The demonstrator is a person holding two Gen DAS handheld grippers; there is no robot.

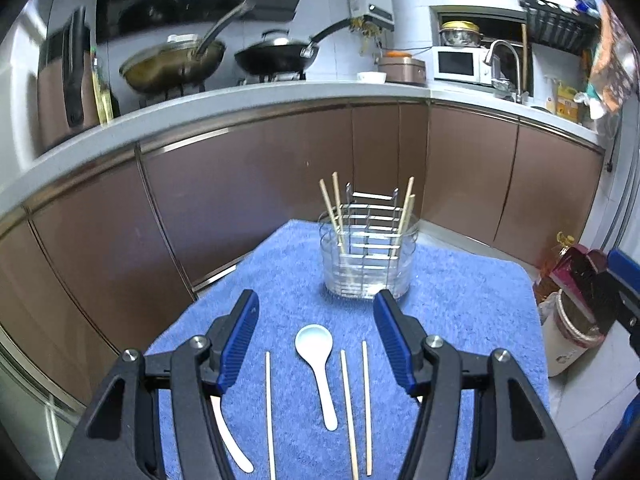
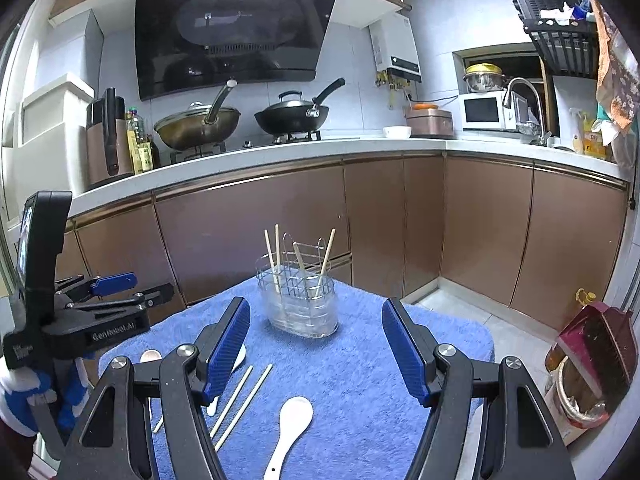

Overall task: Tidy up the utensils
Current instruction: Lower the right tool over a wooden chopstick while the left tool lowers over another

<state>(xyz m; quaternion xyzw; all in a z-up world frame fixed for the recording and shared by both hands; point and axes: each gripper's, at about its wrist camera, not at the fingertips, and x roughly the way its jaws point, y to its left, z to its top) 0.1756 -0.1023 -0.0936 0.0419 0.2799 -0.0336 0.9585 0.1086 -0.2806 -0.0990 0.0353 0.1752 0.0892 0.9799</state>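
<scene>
Utensils lie loose on a blue towel (image 1: 460,292) that covers the tabletop, all on the near side of the clear utensil holder (image 1: 367,264), which serves as the reference point. The holder stands upright at the far end of the towel, with a wire rack inside it. Four chopsticks stand in the holder (image 1: 331,212), two leaning at its left side and two at its right.

Nearer the camera than the holder, in the left wrist view, a white spoon (image 1: 318,360) lies flat, bowl toward the holder. One loose chopstick (image 1: 269,412) lies to the spoon's left, and a pair of chopsticks (image 1: 354,408) to its right. A second white spoon (image 1: 232,444) lies further left, partly hidden under the gripper frame.

In the right wrist view, a third white spoon (image 2: 290,428) lies near the lower edge, nearer than the holder and apart from it.

Left gripper (image 1: 316,320): jaws apart, nothing between the pads, poised above the first spoon and the chopsticks. Right gripper (image 2: 316,336): jaws apart, nothing clamped, poised over the towel between the holder and the third spoon.

Kitchen counter (image 2: 280,152) with two woks runs behind the holder.
</scene>
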